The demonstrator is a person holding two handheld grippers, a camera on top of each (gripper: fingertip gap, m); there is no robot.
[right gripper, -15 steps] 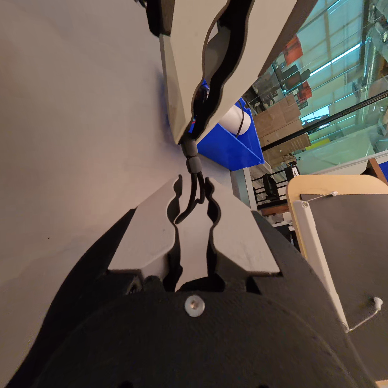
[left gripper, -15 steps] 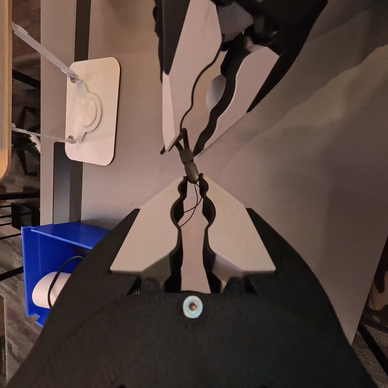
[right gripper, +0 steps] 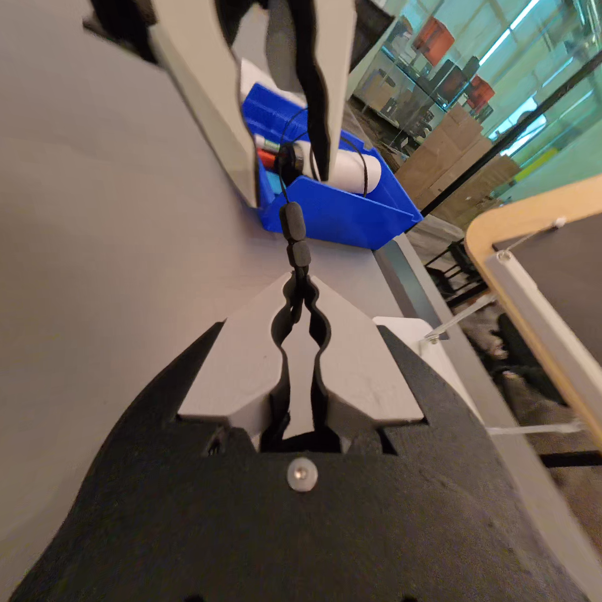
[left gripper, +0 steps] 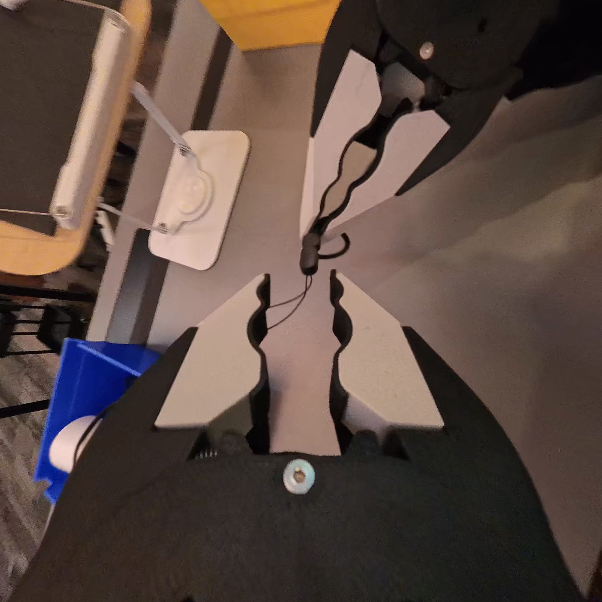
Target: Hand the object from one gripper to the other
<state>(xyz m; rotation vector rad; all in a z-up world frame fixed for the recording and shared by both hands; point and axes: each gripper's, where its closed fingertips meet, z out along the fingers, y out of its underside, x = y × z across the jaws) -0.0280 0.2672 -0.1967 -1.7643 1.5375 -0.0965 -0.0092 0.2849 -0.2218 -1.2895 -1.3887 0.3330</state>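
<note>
The object is a black cord with two dark grey foam beads (right gripper: 294, 228). My right gripper (right gripper: 299, 280) is shut on the thick end of the cord, and the beads stick out just past its tips. In the left wrist view the right gripper (left gripper: 314, 233) comes down from the top with the beads (left gripper: 309, 257) hanging at its tips. My left gripper (left gripper: 299, 277) is open, its fingers well apart below the beads. The cord's thin loop (left gripper: 286, 303) trails against the left finger's inner edge. In the right wrist view the left gripper (right gripper: 290, 189) stands open above the beads.
A grey table (left gripper: 488, 293) lies beneath. A blue bin (right gripper: 342, 215) holding a white cylinder (right gripper: 355, 172) and small items sits at its edge, also in the left wrist view (left gripper: 88, 374). A white stand base (left gripper: 202, 198) carries a wood-rimmed dark board (right gripper: 521, 221). A yellow box (left gripper: 277, 22) lies beyond.
My left gripper has opened and let go of the cord. My right gripper has closed on the cord's thick end. The two grippers have drawn slightly apart.
</note>
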